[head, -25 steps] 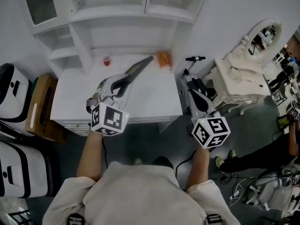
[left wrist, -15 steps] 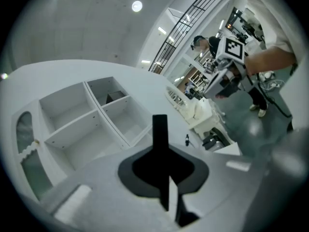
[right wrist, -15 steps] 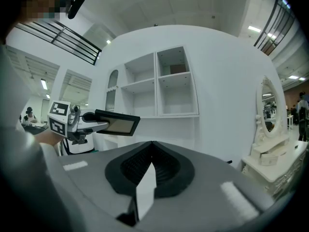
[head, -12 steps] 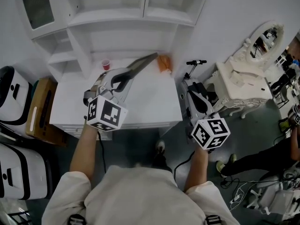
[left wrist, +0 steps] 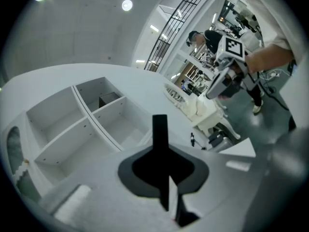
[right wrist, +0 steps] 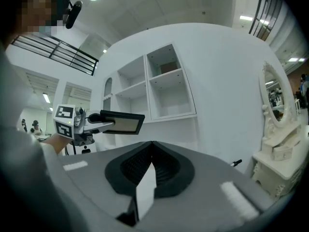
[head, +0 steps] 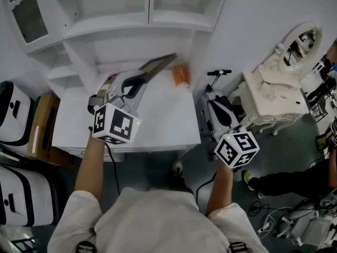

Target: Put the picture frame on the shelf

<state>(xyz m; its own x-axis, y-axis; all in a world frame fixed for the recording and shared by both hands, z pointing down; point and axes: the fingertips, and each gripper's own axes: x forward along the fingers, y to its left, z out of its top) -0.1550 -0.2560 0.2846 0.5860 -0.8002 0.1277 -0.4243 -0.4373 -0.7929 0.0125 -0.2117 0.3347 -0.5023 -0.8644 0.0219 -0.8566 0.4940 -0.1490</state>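
The picture frame (head: 158,65) is a thin dark frame with a pale panel. It sticks out from my left gripper (head: 141,79), which is shut on its near edge and holds it above the back of the white table (head: 163,120), just under the lowest shelf of the white shelf unit (head: 131,20). In the left gripper view the frame (left wrist: 160,127) shows edge-on as a dark bar between the jaws, aimed at the open shelf compartments (left wrist: 91,115). My right gripper (head: 213,105) hangs off the table's right side, shut and empty. The right gripper view shows the frame (right wrist: 118,123) side-on.
An orange object (head: 180,75) lies at the table's back right. A black-handled scooter (head: 218,74) and a white vanity with an oval mirror (head: 279,88) stand to the right. White suitcases (head: 13,109) and a wooden box (head: 42,125) stand to the left.
My left gripper has carried the frame up and away from me, closer to the shelf unit, and now covers the small red cup. The right gripper has hardly moved.
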